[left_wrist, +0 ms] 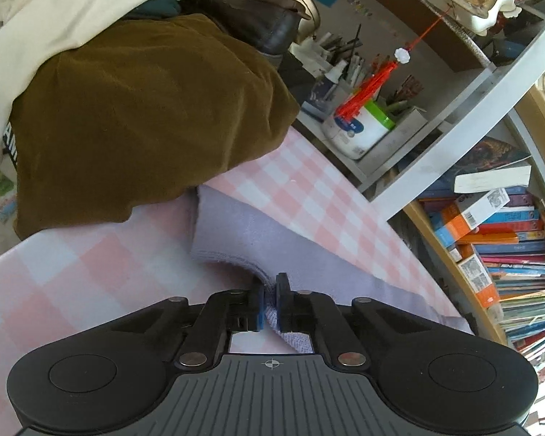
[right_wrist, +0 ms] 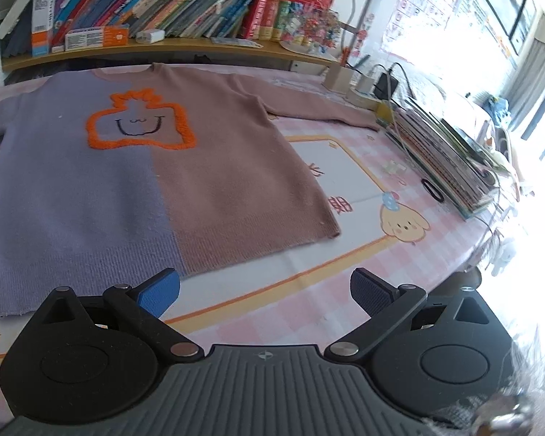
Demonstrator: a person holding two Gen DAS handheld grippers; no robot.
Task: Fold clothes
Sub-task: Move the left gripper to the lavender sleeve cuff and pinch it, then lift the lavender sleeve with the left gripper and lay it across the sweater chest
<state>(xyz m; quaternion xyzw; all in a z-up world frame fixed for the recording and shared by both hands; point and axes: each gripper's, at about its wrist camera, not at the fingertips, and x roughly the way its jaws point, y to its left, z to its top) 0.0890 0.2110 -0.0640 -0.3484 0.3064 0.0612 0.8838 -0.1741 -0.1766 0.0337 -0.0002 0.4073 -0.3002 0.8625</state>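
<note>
My left gripper (left_wrist: 270, 303) pinches the lilac sleeve cuff (left_wrist: 236, 239) of the two-tone sweater (right_wrist: 145, 167), spread flat on the checked tablecloth (right_wrist: 363, 290) for folding, while my right gripper (right_wrist: 265, 294) hovers wide (holding nothing) near its hem.

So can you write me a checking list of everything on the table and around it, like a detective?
Surface: table with pink checked cloth and a cartoon dog mat.
Job's things: sweater, half purple, half brownish pink, lies spread flat with an orange smiley outline; its purple edge is pinched.
Clutter: brown garment, cream garment, brown shoe, stack of books, black hair tie.
Grippers: left gripper shut on the purple edge; right gripper open, above the cloth near the hem, holding nothing.
Cables: charger and wires beside the book stack.
Surroundings: bookshelf, pen holders, red tassel, bright window.
</note>
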